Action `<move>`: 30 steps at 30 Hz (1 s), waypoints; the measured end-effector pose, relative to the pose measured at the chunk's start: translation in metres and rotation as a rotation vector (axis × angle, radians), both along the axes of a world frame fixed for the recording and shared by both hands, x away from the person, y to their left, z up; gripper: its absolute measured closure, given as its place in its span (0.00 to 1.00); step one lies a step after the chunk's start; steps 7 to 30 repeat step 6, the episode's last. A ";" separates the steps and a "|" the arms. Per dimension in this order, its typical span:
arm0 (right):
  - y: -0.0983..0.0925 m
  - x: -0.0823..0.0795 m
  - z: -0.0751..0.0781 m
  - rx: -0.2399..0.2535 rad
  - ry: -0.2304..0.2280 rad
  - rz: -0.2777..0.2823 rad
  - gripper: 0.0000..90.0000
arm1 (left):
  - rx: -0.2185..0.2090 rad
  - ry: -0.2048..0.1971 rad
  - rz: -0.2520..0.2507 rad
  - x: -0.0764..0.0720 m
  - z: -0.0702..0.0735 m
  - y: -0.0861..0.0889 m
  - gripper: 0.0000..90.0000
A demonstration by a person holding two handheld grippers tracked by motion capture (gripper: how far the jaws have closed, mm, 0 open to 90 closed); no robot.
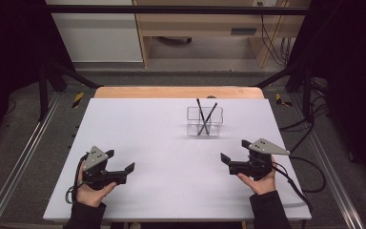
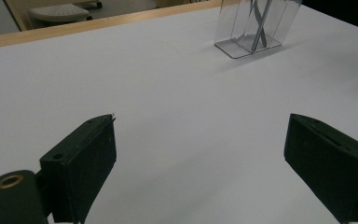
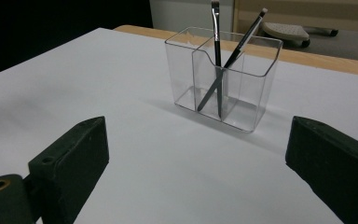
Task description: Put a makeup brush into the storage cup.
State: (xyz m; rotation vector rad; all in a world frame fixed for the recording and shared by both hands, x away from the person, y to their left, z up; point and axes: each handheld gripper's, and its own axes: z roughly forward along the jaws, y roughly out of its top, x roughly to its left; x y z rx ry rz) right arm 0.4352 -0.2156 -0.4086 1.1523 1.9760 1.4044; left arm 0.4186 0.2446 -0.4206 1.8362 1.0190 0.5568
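Note:
A clear plastic divided holder (image 1: 204,122) stands on the white tabletop (image 1: 171,143), right of centre toward the far side. Two thin dark brushes (image 1: 203,116) lean crossed inside it. In the right gripper view the holder (image 3: 223,79) is straight ahead, and the brushes (image 3: 216,51) rest together in one compartment. My left gripper (image 1: 122,160) is held low over the near left of the table, open, with nothing between its jaws. My right gripper (image 1: 234,150) is at the near right, open and empty, a short way in front of the holder. In the left gripper view the holder (image 2: 256,28) is far off at the upper right.
A wooden edge (image 1: 178,92) borders the far side of the tabletop. Beyond it are a wooden desk (image 1: 209,24) and a white cabinet (image 1: 95,33). Cables (image 1: 310,138) lie on the floor at the right, and metal rails (image 1: 24,157) run along both sides.

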 end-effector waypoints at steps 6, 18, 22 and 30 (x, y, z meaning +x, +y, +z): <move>-0.006 -0.003 -0.002 0.004 0.002 -0.013 0.08 | 0.001 -0.001 -0.003 0.000 0.000 -0.001 0.09; -0.006 -0.003 -0.002 0.004 0.002 -0.013 0.08 | 0.001 -0.001 -0.003 0.000 0.000 -0.001 0.09; -0.006 -0.003 -0.002 0.004 0.002 -0.013 0.08 | 0.001 -0.001 -0.003 0.000 0.000 -0.001 0.09; -0.006 -0.003 -0.002 0.004 0.002 -0.013 0.08 | 0.001 -0.001 -0.003 0.000 0.000 -0.001 0.09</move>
